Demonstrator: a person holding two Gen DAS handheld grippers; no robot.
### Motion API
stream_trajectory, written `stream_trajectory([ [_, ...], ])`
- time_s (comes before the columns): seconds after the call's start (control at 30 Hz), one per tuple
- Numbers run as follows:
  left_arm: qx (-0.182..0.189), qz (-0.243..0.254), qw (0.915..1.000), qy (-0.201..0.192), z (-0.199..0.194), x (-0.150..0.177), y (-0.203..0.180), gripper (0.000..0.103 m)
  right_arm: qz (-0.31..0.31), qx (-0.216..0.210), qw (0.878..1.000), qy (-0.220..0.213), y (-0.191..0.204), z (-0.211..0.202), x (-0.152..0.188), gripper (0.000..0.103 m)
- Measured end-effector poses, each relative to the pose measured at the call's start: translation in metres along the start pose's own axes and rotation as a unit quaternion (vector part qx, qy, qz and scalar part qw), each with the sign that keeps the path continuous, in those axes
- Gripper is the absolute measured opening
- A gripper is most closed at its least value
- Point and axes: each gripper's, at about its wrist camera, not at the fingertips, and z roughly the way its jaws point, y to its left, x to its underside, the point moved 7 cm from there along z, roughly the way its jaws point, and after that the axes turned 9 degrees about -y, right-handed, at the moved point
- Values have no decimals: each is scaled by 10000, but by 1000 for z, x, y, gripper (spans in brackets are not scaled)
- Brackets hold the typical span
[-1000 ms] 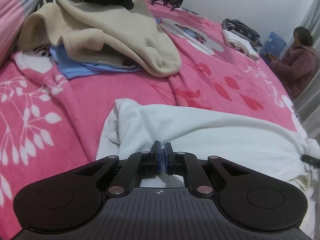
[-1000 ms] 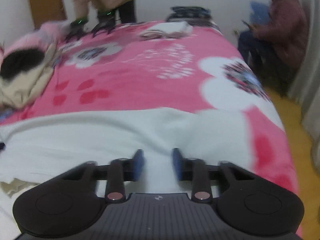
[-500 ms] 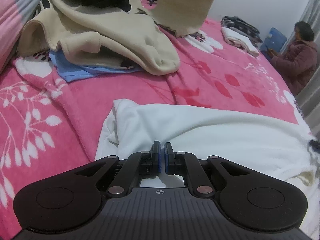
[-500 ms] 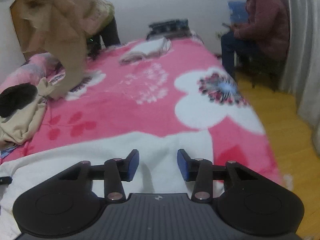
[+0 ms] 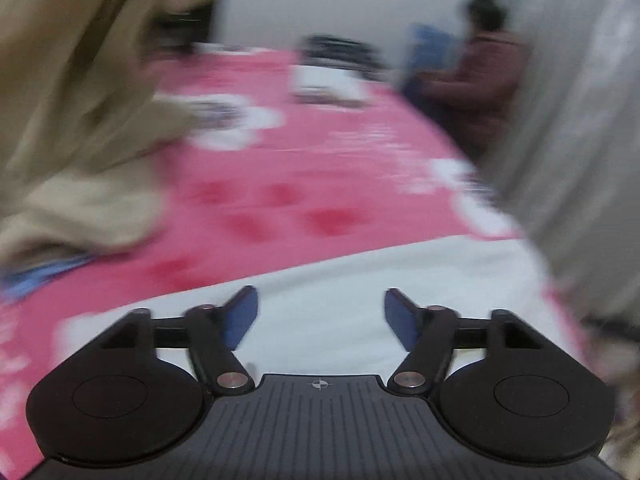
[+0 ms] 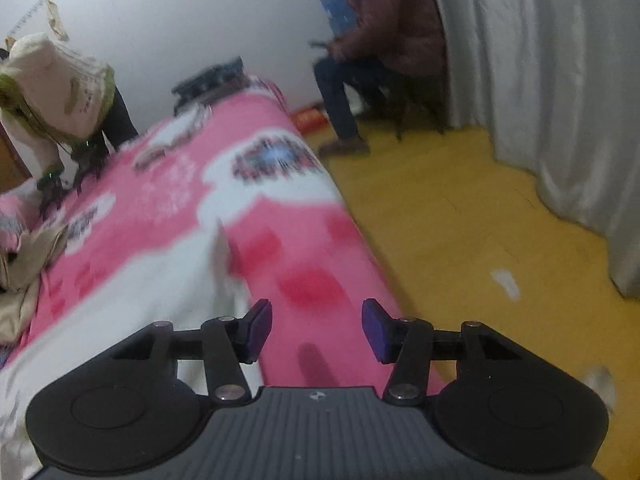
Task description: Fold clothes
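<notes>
Both tongs now off white garment (image 5: 360, 280)

White garment (image 5: 360, 280) lies spread flat on the pink blanket (image 5: 300, 184) — released, one corner rumpled.

Bedroom with a pink floral bed, yellow floor and pale curtains

Ahead of the jaws a bed (image 6: 280, 216) spreads under a pink blanket (image 5: 304, 184) printed with white and red flowers. Right of the jaws lies a yellow wooden floor (image 6: 460, 240), and beyond it grey-white curtains (image 6: 540, 80) hang to the floor. A plain white wall (image 6: 192, 20) closes the far side. Far ahead to the right a seated person (image 6: 384, 40) in a maroon jacket sits beside the curtains; far left, a person (image 6: 60, 88) in a cream coat bends over the bed.
</notes>
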Motion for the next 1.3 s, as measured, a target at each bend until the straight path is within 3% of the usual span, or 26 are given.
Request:
stream_trajectory([
  [0.07, 469, -88, 9982, 370, 29, -9, -36, 72, 138, -81, 9997, 200, -10, -24, 20, 55],
  [0.13, 590, 2, 9952, 783, 60, -15, -67, 72, 200, -169, 9993, 279, -13, -45, 40, 56],
  [0.27, 308, 180, 9909, 1295, 109, -22, -110, 72, 73, -390, 9991, 165, -5, -73, 65, 56],
  [0.33, 243, 525, 9844, 1660, 127, -24, -135, 72, 25, -552, 9984, 149, 1, -77, 73, 57],
  [0.43, 128, 951, 9783, 1838, 141, -26, -165, 72, 40, -661, 9978, -64, 1, -81, 75, 57],
  [0.53, -22, 560, 9739, 2201, 165, -27, -187, 72, 200, -769, 9968, -68, -6, -77, 76, 57],
  [0.6, -163, 141, 9644, 2634, 185, -22, -197, 72, 333, -893, 9954, -58, -10, -77, 78, 57],
  [0.63, -298, -98, 9549, 2951, 197, -16, -200, 72, 342, -921, 9951, -52, -11, -78, 79, 57],
  [0.7, -624, -40, 9434, 3258, 215, -6, -207, 72, 418, -1015, 9939, -68, -13, -81, 81, 57],
  [0.77, -886, 489, 9418, 3207, 226, -1, -216, 72, 566, -1138, 9919, -28, -15, -83, 84, 57],
  [1.0, -1583, 830, 9357, 3041, 245, 23, -224, 73, 694, -1302, 9891, 4, -20, -87, 94, 56],
  [1.17, -1751, 1186, 9383, 2735, 233, 34, -233, 74, 662, -1306, 9892, -31, -18, -86, 95, 56],
  [1.3, -1608, 1325, 9390, 2738, 218, 44, -241, 70, 664, -1348, 9886, -53, -18, -87, 96, 56],
])
